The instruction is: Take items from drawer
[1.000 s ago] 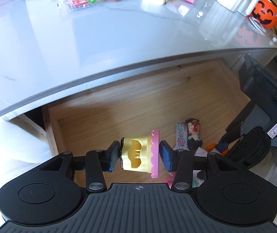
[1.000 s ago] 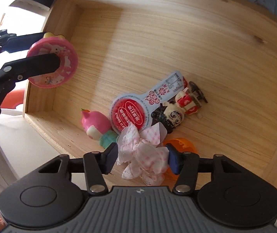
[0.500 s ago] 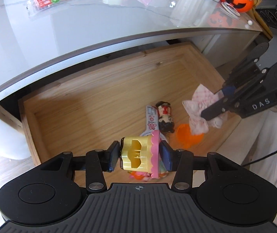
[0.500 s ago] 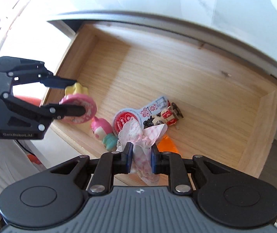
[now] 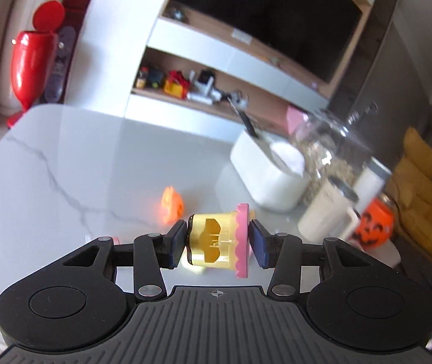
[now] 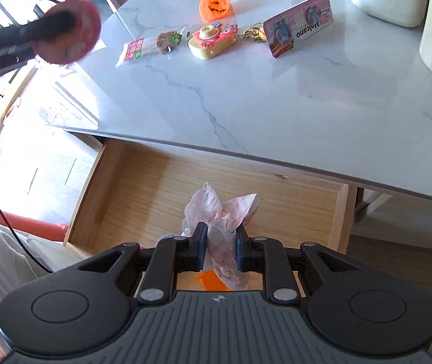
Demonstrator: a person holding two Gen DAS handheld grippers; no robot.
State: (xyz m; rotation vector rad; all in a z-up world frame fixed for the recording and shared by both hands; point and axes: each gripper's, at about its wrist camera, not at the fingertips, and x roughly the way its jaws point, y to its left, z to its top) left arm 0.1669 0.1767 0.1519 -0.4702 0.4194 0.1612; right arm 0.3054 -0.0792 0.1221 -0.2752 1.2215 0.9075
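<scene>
Lifting two items clear of the drawer.
Left gripper pinches the cup, now raised over the tabletop; right gripper fingers pinch the bow, lower centre, above the drawer.

Counts, both views.
Grippers: 2, left and right.
Held toys: 1 cup toy, 1 bow.
Tabletop, upper centre of right view: 1 pumpkin, 1 snack pack, 1 camera toy, 1 card.
Drawers: 1.
</scene>
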